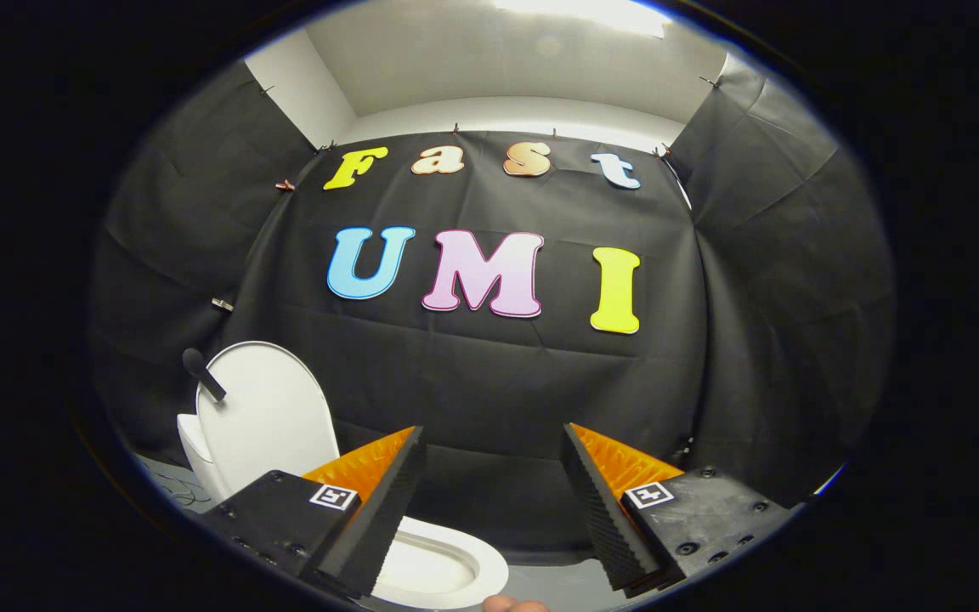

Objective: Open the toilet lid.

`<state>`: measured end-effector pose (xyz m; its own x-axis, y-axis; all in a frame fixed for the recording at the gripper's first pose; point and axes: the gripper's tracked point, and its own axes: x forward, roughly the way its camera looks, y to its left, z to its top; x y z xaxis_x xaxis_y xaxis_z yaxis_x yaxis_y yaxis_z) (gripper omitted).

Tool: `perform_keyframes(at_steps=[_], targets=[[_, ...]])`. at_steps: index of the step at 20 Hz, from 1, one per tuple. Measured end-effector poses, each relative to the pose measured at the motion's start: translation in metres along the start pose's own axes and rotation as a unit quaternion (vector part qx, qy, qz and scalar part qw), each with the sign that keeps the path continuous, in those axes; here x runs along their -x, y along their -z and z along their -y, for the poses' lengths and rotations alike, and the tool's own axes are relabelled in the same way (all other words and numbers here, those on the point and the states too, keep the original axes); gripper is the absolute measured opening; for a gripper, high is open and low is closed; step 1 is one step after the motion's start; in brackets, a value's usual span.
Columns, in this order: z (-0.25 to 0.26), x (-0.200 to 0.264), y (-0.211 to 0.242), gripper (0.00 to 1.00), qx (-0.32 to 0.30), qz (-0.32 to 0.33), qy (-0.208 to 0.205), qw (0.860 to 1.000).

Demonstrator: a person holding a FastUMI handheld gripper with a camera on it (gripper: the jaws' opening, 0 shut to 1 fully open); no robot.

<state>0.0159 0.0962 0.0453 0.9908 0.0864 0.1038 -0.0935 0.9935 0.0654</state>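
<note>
Toilet lid [267, 412]: white, already raised, standing near upright and leaning back toward the cistern side, off beyond and to the left of the left finger. From how it stands, I judge the opening done, or all but done. A dark knob or handle [202, 374] juts from the lid's upper left edge, probably fitted as a grip point so a two-finger tool can lift the lid; exact attachment too small to tell.

Seat and bowl rim [472, 565]: white oval, exposed, lying low between and beneath the fingers. The inside of the bowl is partly hidden by the left finger.

White body of the toilet [190, 446] shows just behind the lid's lower left edge.

Tool [494, 446]: fingers wide apart, nothing between them, not touching lid or seat. It points forward over the bowl toward the booth wall [489, 382], clear of the lid, a pose that fits a tool that has let go rather than one about to grasp.

A fingertip of the person's hand [513, 604] shows at the very bottom, just below the bowl rim.

Floor [162, 480]: pale, a few thin cables lying left of the toilet.

Risk, as judgement: a lid this close to vertical could fall forward if it is not resting against something behind
</note>
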Motion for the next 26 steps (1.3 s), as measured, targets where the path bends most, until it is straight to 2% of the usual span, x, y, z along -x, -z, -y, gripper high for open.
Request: perform_keyframes(at_steps=[26], targets=[[-0.008,-0.001,0.009,0.98,0.005,-0.012,-0.017,1.0]])
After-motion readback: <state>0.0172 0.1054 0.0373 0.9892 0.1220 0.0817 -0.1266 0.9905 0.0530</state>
